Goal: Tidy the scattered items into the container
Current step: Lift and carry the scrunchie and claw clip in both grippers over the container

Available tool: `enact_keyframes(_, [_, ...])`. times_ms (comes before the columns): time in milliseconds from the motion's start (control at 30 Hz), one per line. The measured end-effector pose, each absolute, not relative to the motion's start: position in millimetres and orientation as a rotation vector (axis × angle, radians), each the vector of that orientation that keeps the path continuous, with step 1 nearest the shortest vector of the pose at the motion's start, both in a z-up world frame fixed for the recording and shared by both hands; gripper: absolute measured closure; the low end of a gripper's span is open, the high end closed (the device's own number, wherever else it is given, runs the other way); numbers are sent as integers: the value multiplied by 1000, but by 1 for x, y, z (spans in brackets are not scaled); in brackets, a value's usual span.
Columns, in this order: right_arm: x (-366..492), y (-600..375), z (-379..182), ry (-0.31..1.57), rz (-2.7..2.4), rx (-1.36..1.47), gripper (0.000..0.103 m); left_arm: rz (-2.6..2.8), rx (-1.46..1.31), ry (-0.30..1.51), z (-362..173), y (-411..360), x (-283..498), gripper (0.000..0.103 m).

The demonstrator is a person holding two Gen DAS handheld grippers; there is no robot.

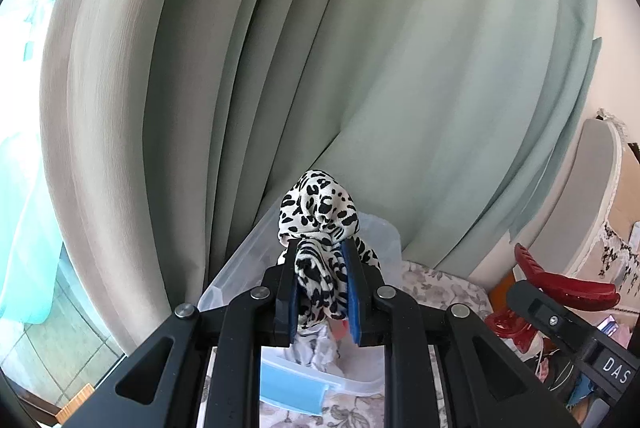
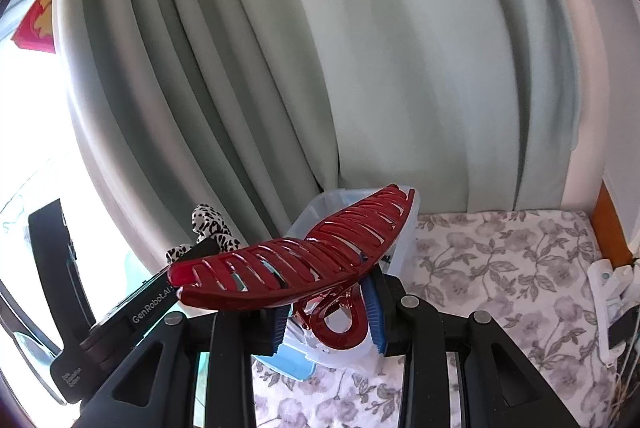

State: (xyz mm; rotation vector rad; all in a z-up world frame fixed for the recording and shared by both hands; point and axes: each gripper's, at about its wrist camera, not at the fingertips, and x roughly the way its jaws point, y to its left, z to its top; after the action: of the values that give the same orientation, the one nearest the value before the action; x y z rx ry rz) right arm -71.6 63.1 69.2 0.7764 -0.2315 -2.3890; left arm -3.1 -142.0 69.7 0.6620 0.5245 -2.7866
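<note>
**Container partly hidden behind both loaded grippers**

Container (image 2: 404, 240): a clear plastic box with a blue latch (image 2: 288, 362), standing on the floral-print surface (image 2: 500, 268) close against the foot of the pale green curtain (image 1: 400, 68). In both wrist views it lies directly ahead of and below the fingers. Crumpled white material shows inside it, seen in the left wrist view; what that is cannot be told.

Hair claw (image 2: 296, 268): large, dark red, glossy, slotted. It lies crosswise above the right gripper (image 2: 330, 308), whose blue pads are drawn in on the claw's looped handle. The claw is clear of the surface and overlaps the container's near rim in view.

Scrunchie (image 1: 320, 212): black-and-white leopard-print fabric, bunched. The left gripper (image 1: 322, 292) has its jaws nearly together, pinching the fabric between blue pads; the bulk bulges out past the fingertips, over the container.

The two grippers are side by side, each visible in the other's view
</note>
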Motion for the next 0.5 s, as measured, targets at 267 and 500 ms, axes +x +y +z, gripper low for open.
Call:
enact_keyframes(267, [-89,35,47,-163,-2358,847,68,-2800,738,530,48,-155,-15,83])
enact_keyframes(500, [-105,12,29,-130,-2325,907,68,-2799,806,554,31,-161,-36,83])
